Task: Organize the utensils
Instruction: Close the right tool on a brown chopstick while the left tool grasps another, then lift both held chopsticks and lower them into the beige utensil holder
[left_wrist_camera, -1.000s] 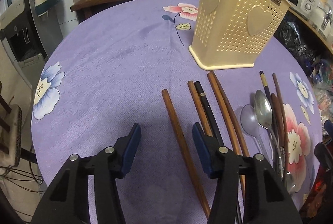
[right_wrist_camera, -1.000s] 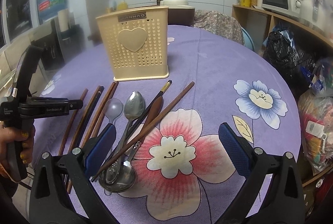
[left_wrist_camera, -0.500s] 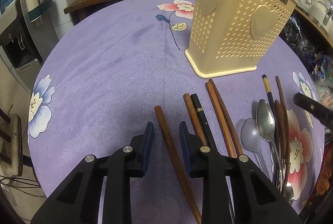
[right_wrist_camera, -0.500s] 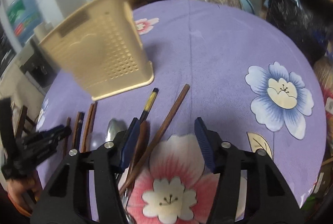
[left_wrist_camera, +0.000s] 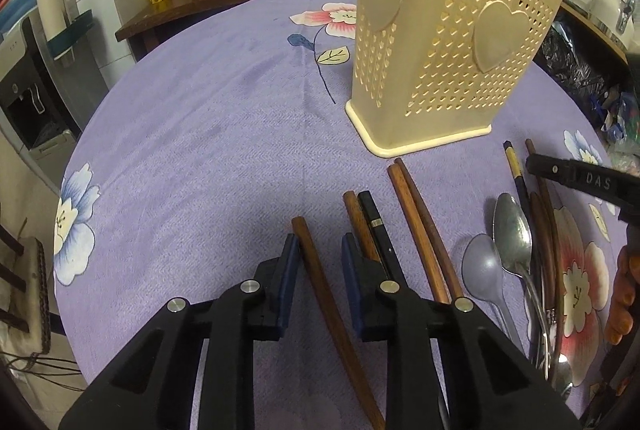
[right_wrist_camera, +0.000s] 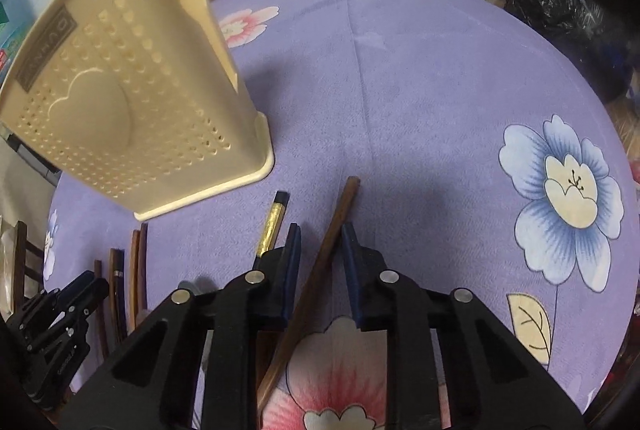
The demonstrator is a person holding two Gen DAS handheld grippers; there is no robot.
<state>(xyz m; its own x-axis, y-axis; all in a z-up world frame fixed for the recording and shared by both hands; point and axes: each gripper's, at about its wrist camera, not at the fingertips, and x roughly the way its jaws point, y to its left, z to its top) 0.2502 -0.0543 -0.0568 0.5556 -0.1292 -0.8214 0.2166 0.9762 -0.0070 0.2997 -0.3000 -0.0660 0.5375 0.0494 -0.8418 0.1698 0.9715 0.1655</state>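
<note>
1. Left wrist view. My left tongs (left_wrist_camera: 316,264) straddle the leftmost brown chopstick (left_wrist_camera: 320,278) lying on the purple tablecloth (left_wrist_camera: 200,150). The jaws are part-closed, with a gap visible on both sides of the stick, so nothing is clamped. The other chopsticks lie just to the right, then the grey spoon (left_wrist_camera: 482,270) and the steel spoon (left_wrist_camera: 512,234) toward the table's right edge. The cream holder (left_wrist_camera: 448,42) stands upright further in, toward the table's middle.

2. Judgement: I should close squarely across the stick a little behind its tip, and keep the right pad (left_wrist_camera: 349,262) off the neighbouring brown-and-black pair, which sits very near it.

3. Right wrist view. My right tongs (right_wrist_camera: 318,266) straddle a single brown chopstick (right_wrist_camera: 332,230) that runs diagonally over the pink flower print. Jaws narrowed, not clenched; the stick touches neither pad that I can see. The black-and-gold chopstick (right_wrist_camera: 274,226) lies just beside the left pad (right_wrist_camera: 294,258).

4. Judgement: the stick is skewed to the jaws. I should rotate slightly to align, then pinch and lift level, to avoid dragging the gold-banded one.
</note>
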